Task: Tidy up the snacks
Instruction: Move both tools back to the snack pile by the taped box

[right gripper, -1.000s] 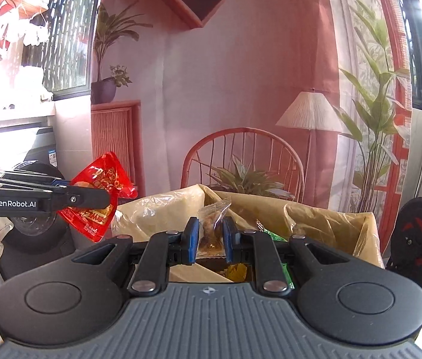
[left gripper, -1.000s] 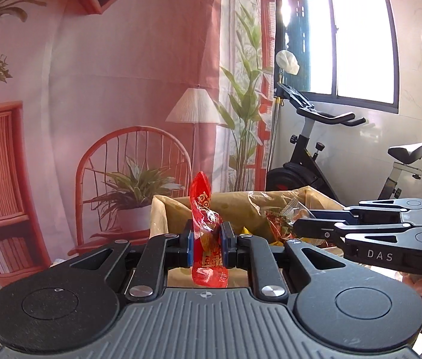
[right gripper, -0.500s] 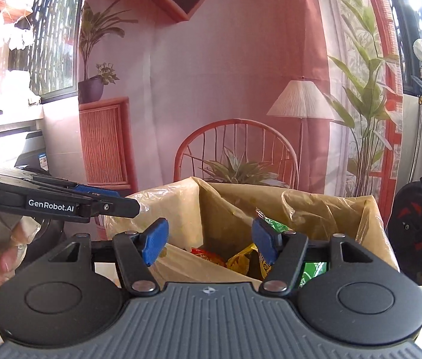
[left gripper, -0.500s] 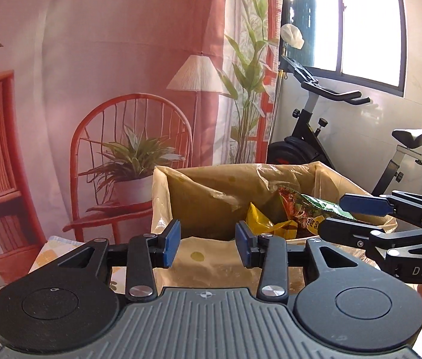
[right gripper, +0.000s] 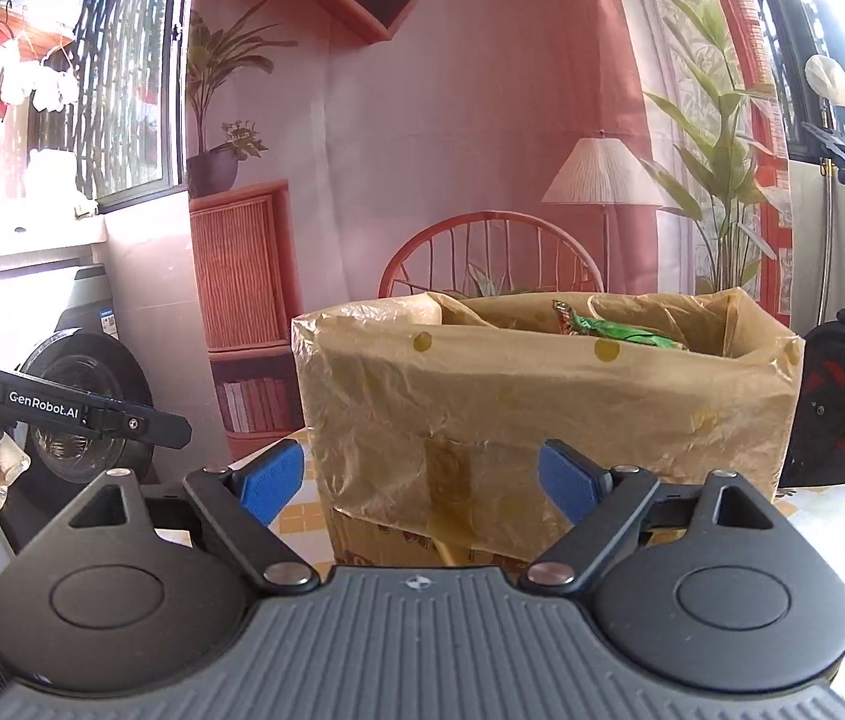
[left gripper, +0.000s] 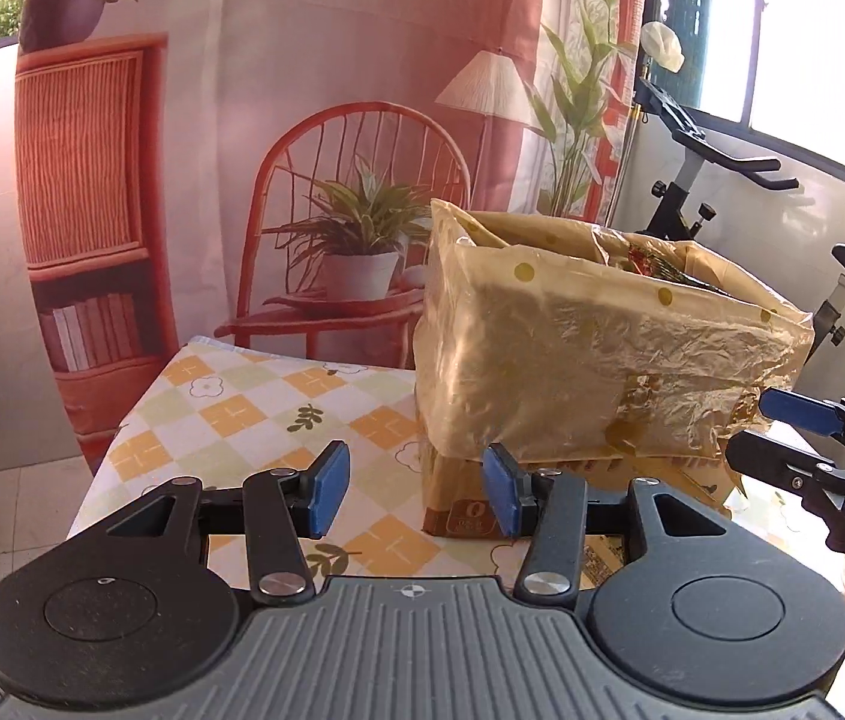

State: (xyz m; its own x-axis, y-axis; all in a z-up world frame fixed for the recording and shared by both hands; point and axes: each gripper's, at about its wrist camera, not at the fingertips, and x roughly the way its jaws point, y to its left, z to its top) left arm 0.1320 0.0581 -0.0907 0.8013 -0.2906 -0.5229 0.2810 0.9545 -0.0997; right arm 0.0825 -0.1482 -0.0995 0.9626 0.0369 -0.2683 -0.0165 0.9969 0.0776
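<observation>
A cardboard box lined with a tan dotted plastic bag (left gripper: 590,372) stands on the checked tablecloth (left gripper: 230,414); it also shows in the right wrist view (right gripper: 542,408). Snack packets peek over its rim: a green one (right gripper: 620,330) and a red-patterned one (left gripper: 656,264). My left gripper (left gripper: 416,495) is open and empty, low in front of the box's near left corner. My right gripper (right gripper: 422,480) is open and empty, facing the box's side. Each gripper shows at the edge of the other's view, the right one (left gripper: 812,438) and the left one (right gripper: 92,414).
A printed backdrop with a red chair (left gripper: 362,210) hangs behind the table. An exercise bike (left gripper: 722,168) stands to the right. A washing machine (right gripper: 80,408) stands to the left. The table's left edge (left gripper: 122,426) is near my left gripper.
A second ago the left gripper held a red packet and the right a clear packet over the box. Both opened, the packets are gone from the jaws, and both grippers have dropped lower and back.
</observation>
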